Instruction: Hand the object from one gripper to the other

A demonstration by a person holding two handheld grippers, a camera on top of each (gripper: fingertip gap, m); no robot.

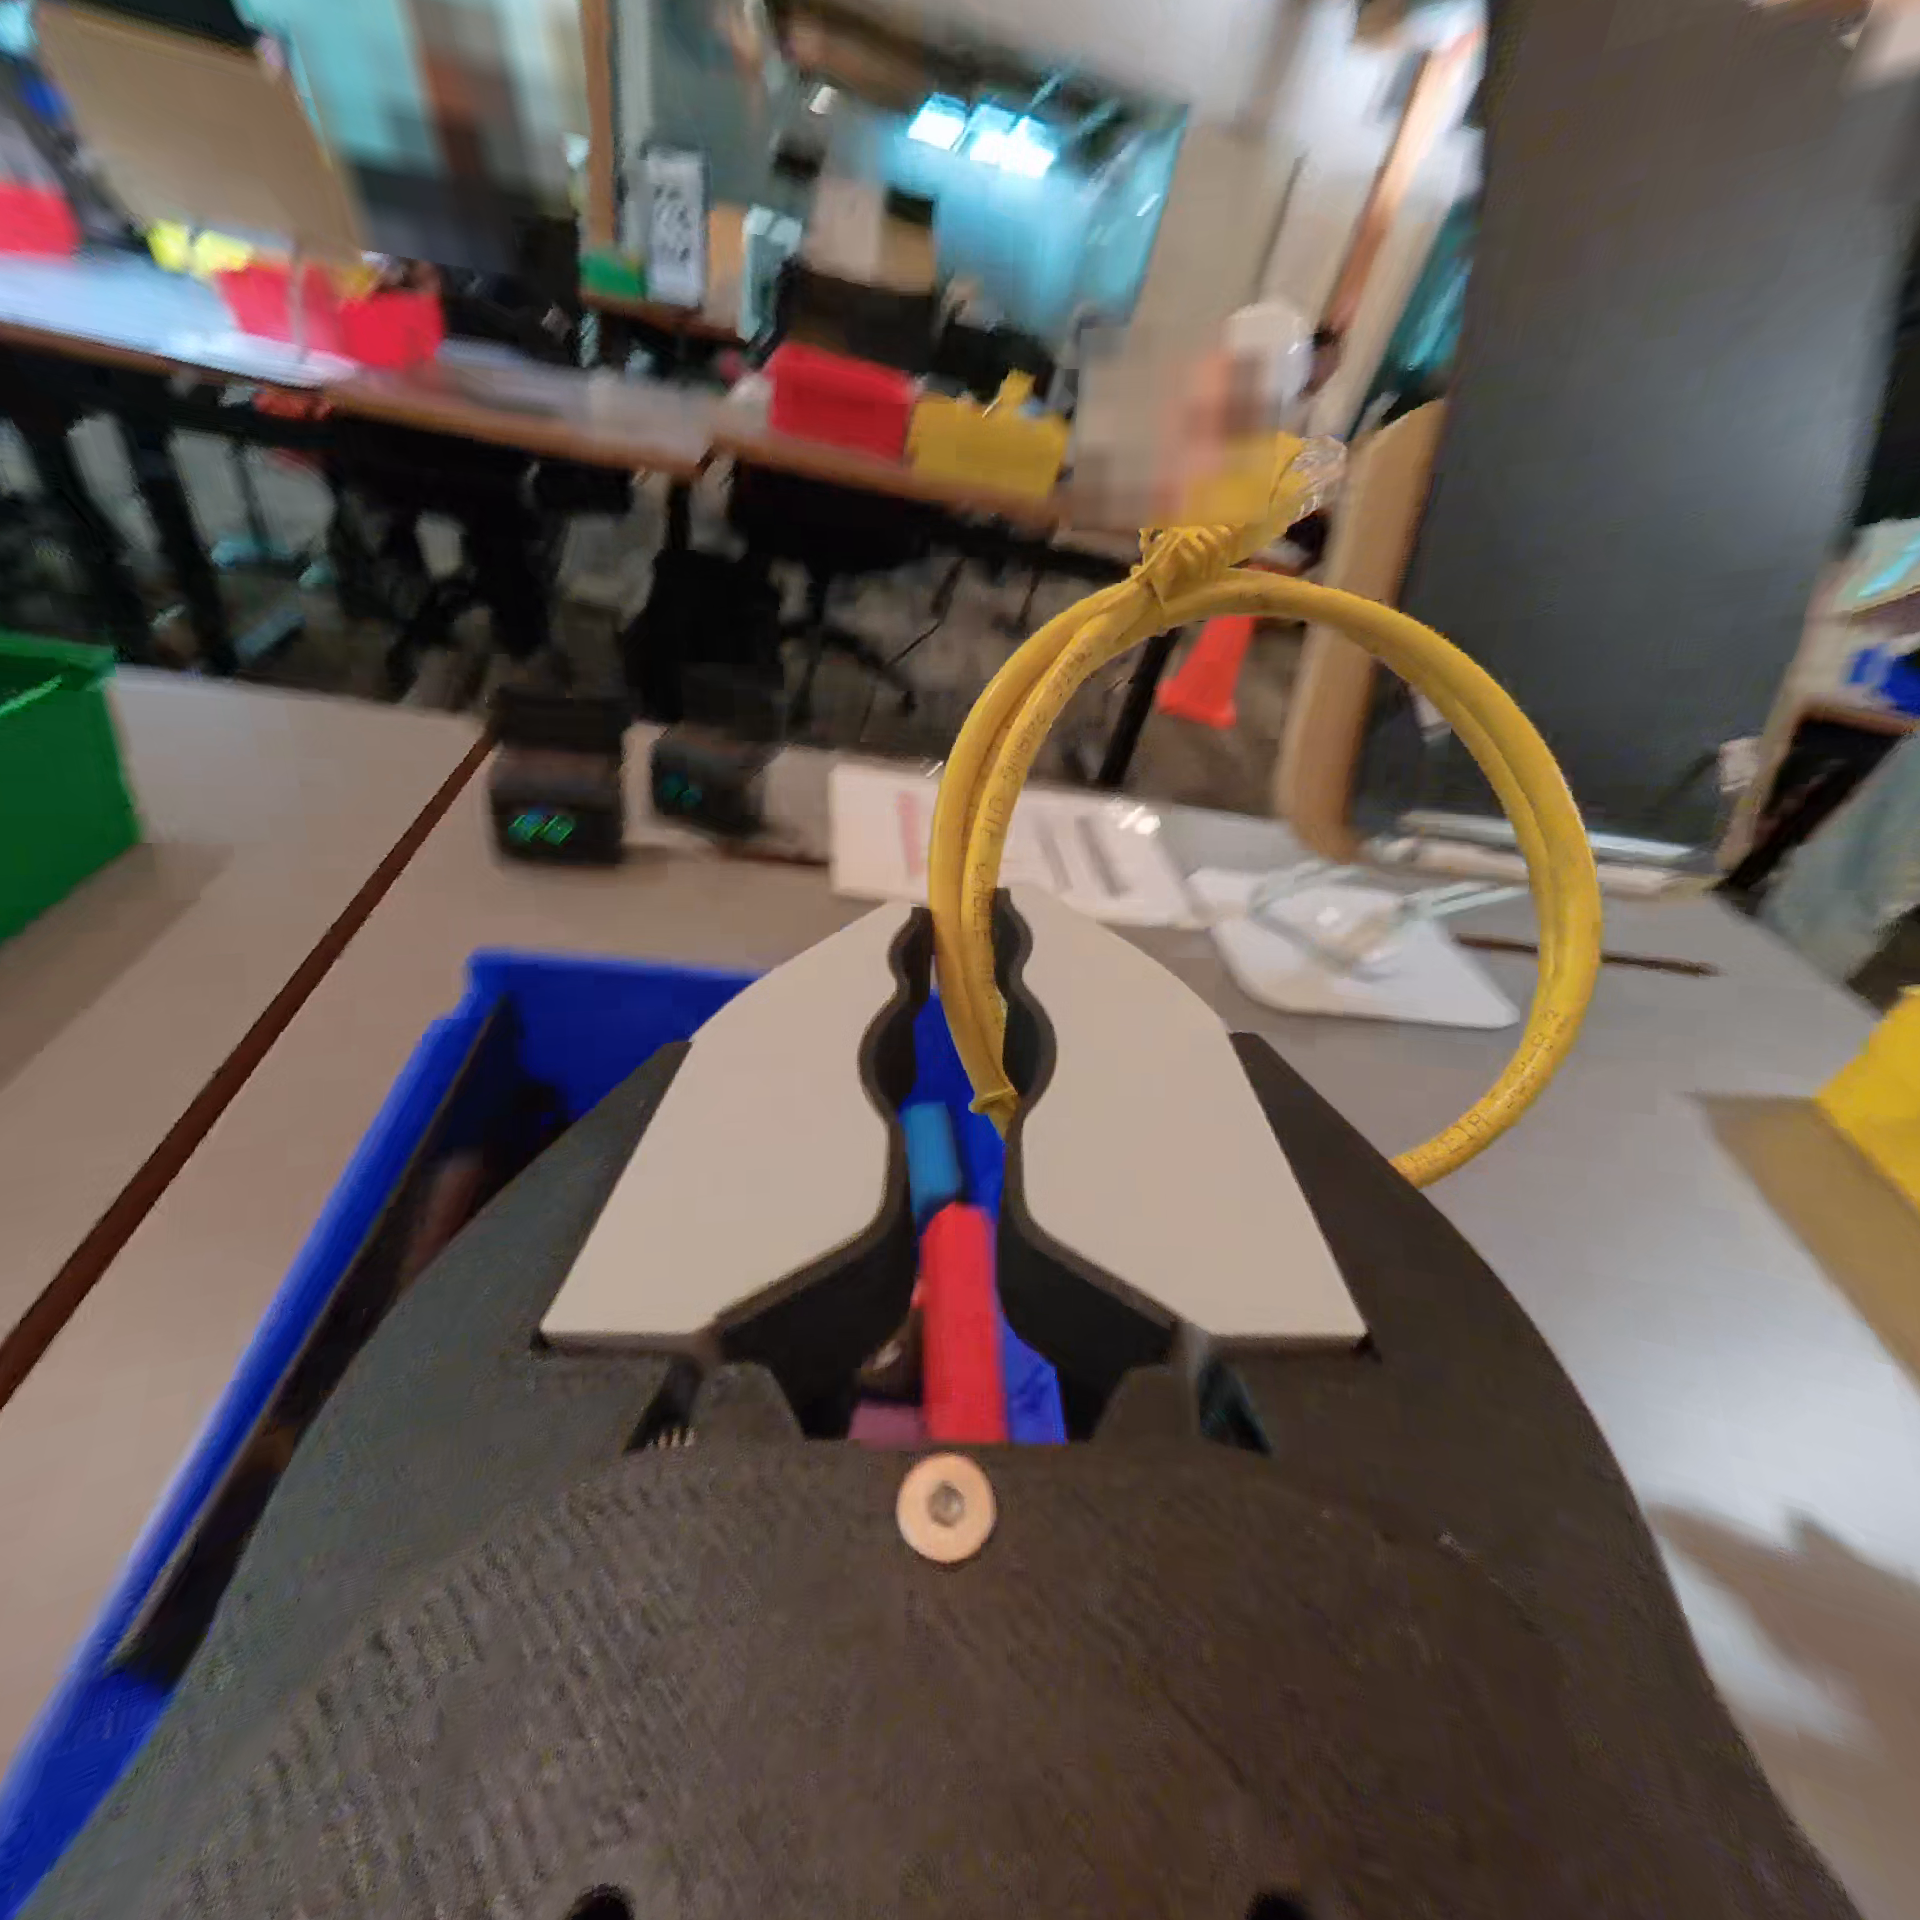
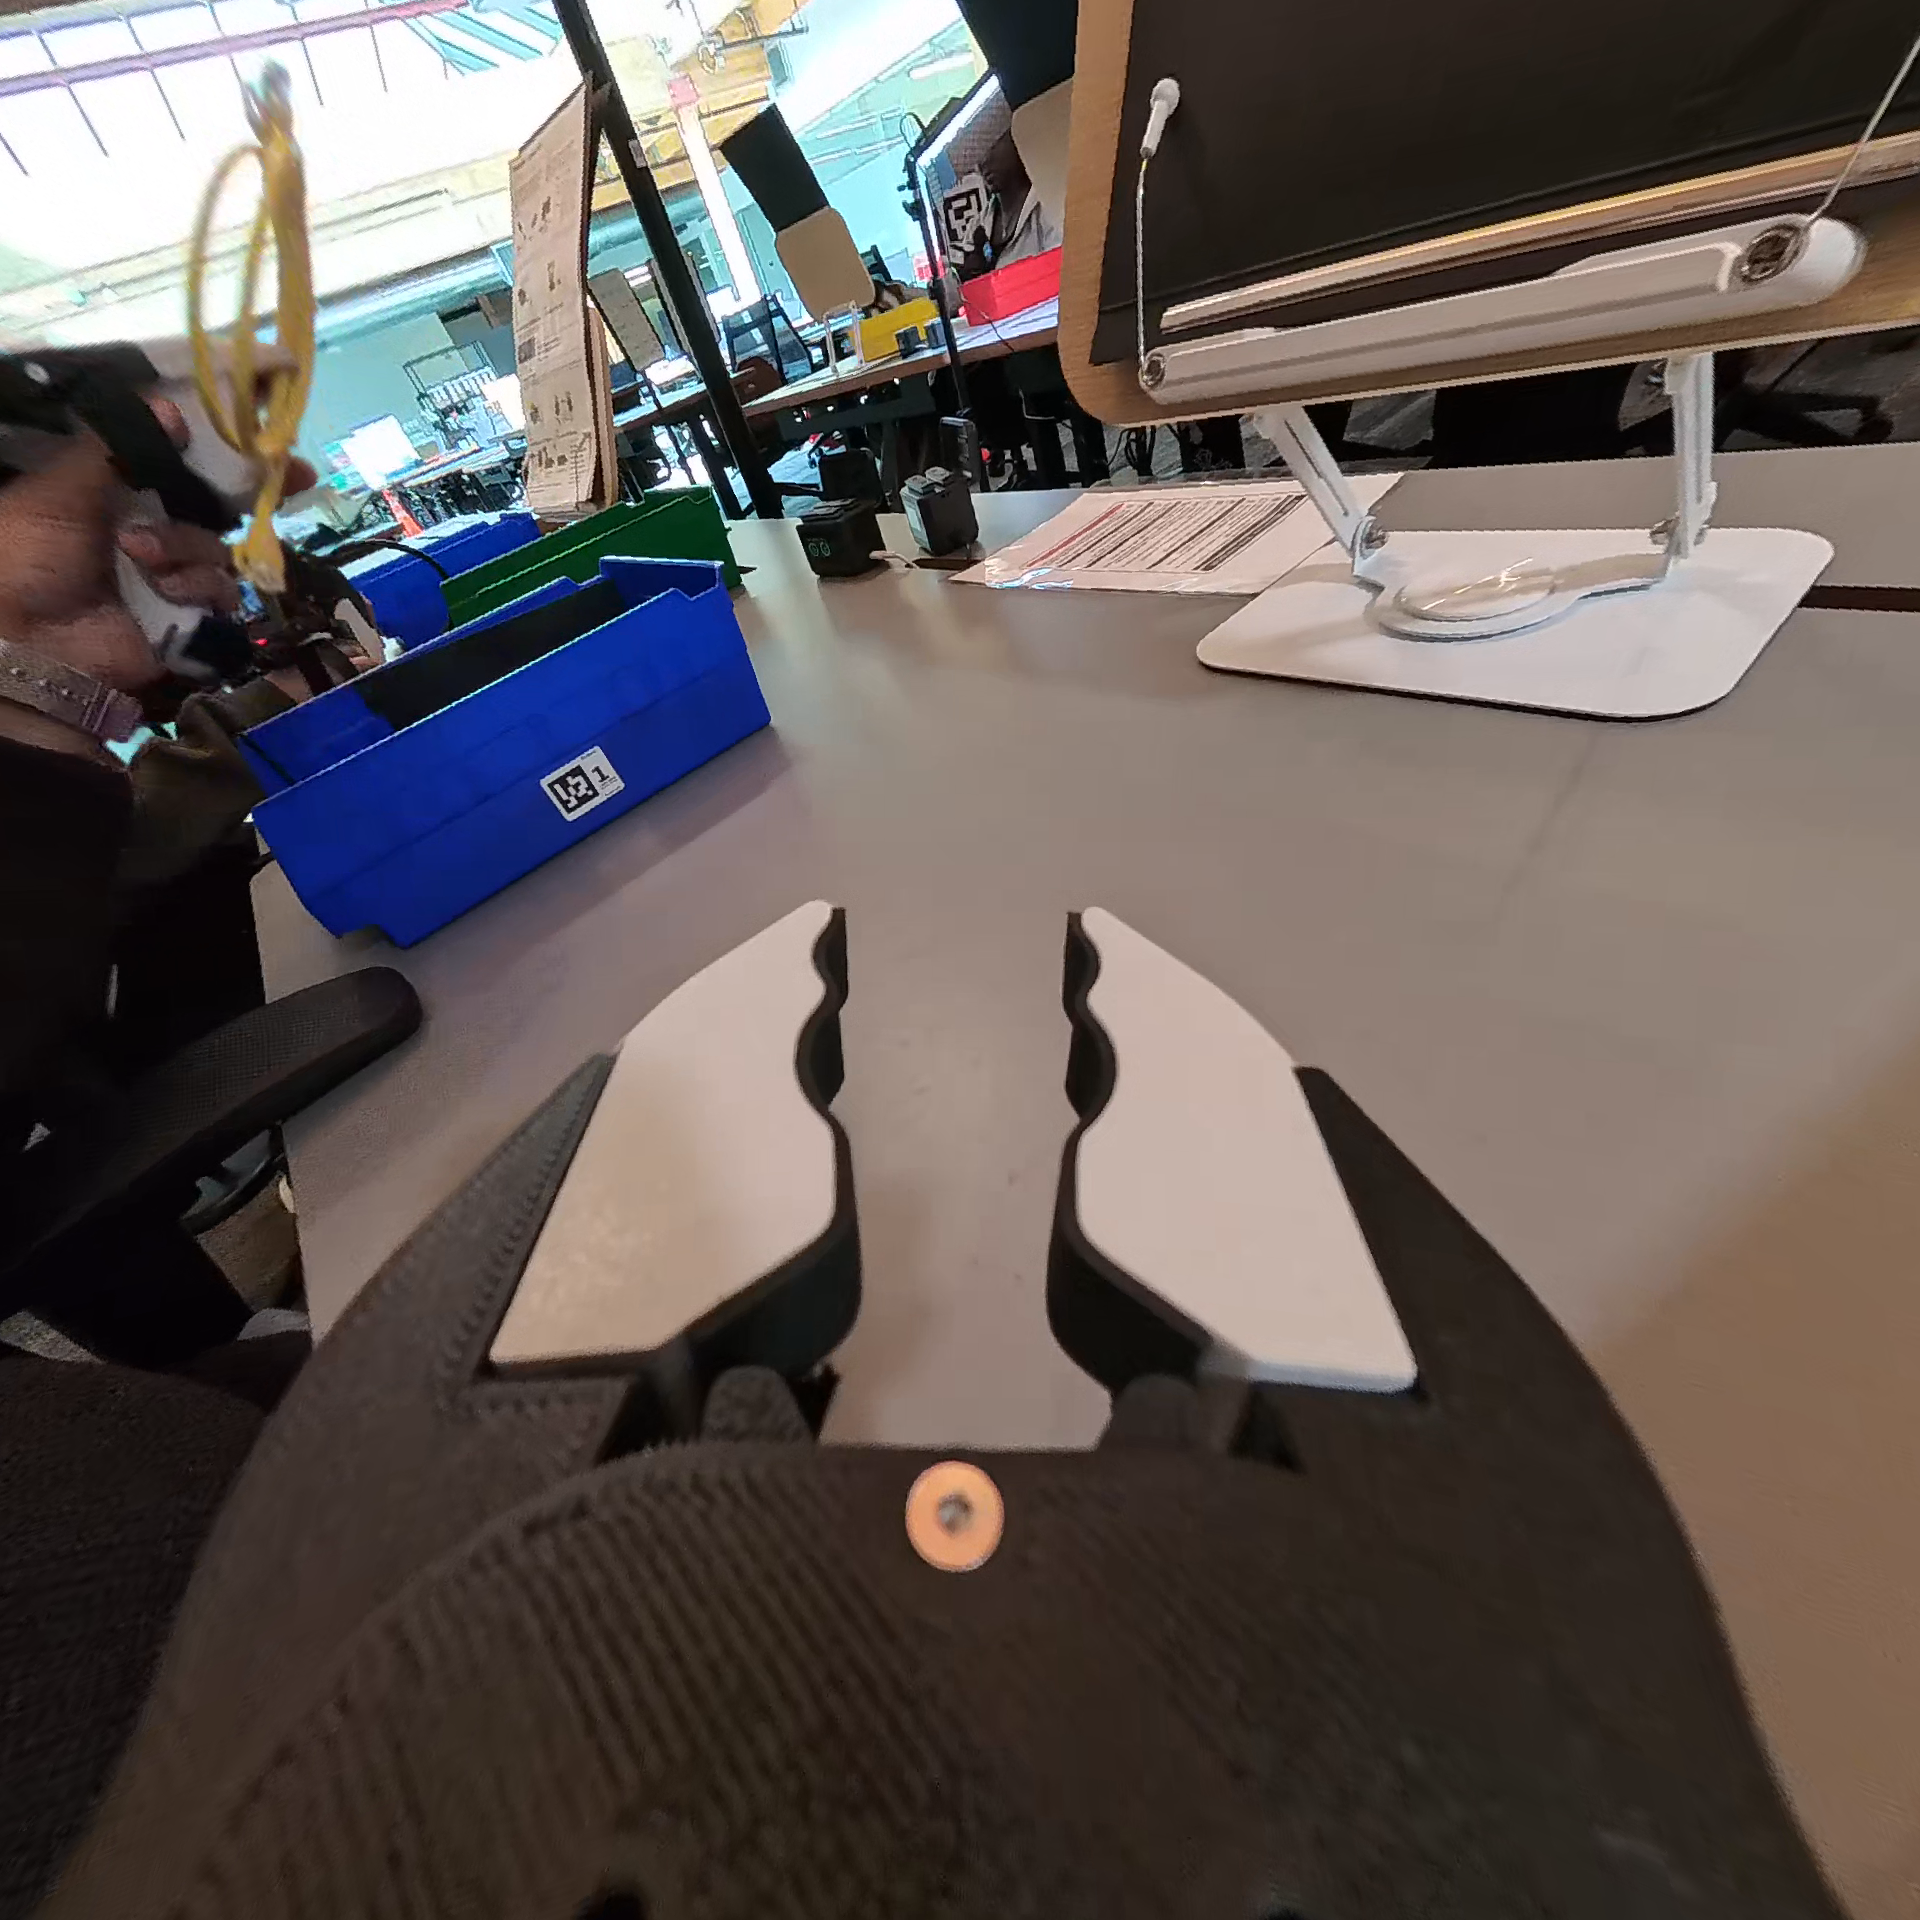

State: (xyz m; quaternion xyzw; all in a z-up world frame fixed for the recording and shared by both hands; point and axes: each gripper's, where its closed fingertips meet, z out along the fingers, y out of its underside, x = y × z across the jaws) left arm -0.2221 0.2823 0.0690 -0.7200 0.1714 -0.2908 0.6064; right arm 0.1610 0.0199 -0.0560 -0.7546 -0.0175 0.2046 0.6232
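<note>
Above grey table [image 2: 1247, 883], left hand-held gripper [image 1: 971, 935] clamping yellow cable [image 1: 1507, 790] aloft

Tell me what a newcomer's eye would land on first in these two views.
First, the coiled yellow cable, pinched near the tips of the shut left gripper and held up above the blue bin. Next, the right gripper, its fingers open and empty over bare grey table. Beyond it to the right stands a white stand, which holds a tilted board.
</note>
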